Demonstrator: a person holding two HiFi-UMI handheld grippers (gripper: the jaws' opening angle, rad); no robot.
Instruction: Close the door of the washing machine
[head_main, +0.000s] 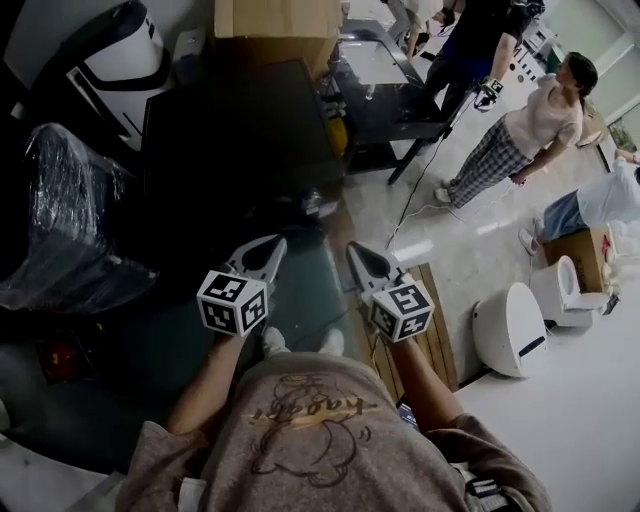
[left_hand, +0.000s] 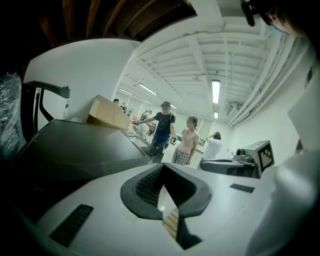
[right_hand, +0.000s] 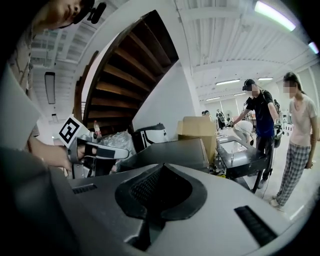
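washing machine (head_main: 240, 140): dark block on the floor straight ahead, cardboard box (head_main: 275, 18) on the far edge of its top. Its front face sits in shadow, can't tell if the door is latched or ajar. Both the left gripper (head_main: 276, 244) and right gripper (head_main: 356, 252) are pressed together, nothing pinched, in the air by the machine's near edge, not touching it. Risk: a door only resting will swing back out; closed tips shoving a smooth door can skid off, so contact needs to be square
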